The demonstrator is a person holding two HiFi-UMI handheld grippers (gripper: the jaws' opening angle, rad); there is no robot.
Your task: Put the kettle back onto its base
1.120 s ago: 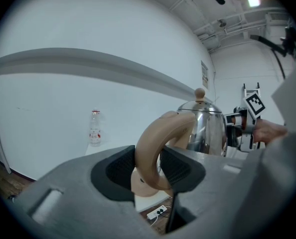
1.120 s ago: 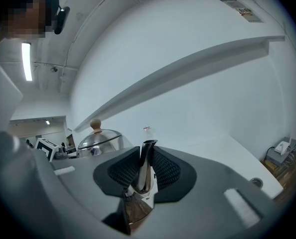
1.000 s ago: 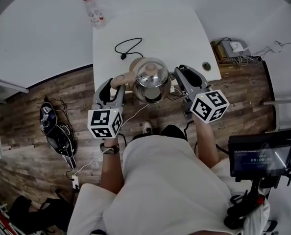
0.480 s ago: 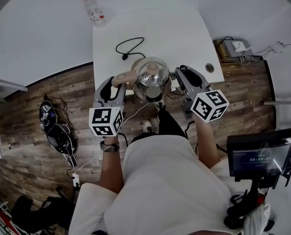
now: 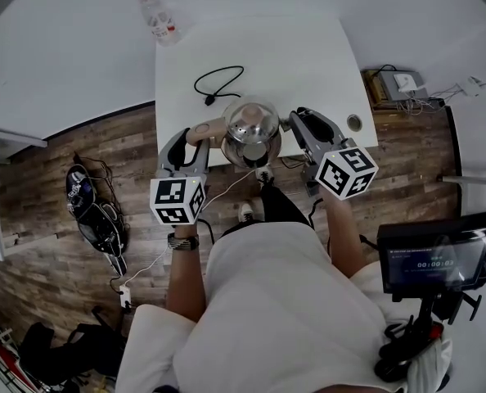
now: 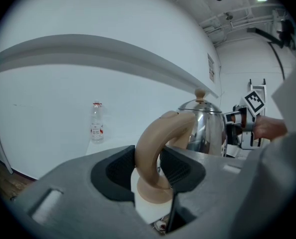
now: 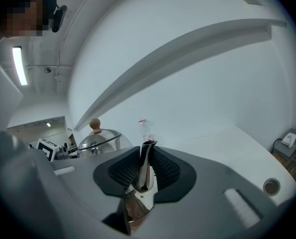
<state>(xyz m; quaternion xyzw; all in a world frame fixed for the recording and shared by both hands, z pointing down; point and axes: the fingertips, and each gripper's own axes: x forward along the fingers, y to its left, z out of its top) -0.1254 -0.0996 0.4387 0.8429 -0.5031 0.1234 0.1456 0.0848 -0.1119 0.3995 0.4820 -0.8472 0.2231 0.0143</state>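
Observation:
The steel kettle (image 5: 251,125) with a wooden lid knob hangs over the near edge of the white table (image 5: 300,56), carried between both grippers. My left gripper (image 5: 195,140) is shut on its curved beige handle (image 6: 153,143); the shiny body (image 6: 206,126) shows beyond the jaws. My right gripper (image 5: 297,123) is shut on the thin steel spout (image 7: 145,166), with the domed lid (image 7: 99,139) to its left. A black cord (image 5: 218,82) lies coiled on the table beyond the kettle. I see no base; the kettle hides whatever is under it.
A plastic water bottle (image 5: 156,20) stands at the table's far left corner. A round cable hole (image 5: 354,122) sits at the near right corner. Beside the table are a black bag (image 5: 96,219) on the floor at left and a monitor on a stand (image 5: 435,256) at right.
Both grippers have carried the kettle forward and slightly down, from in front of the table to over its near edge. Both grips are unchanged.

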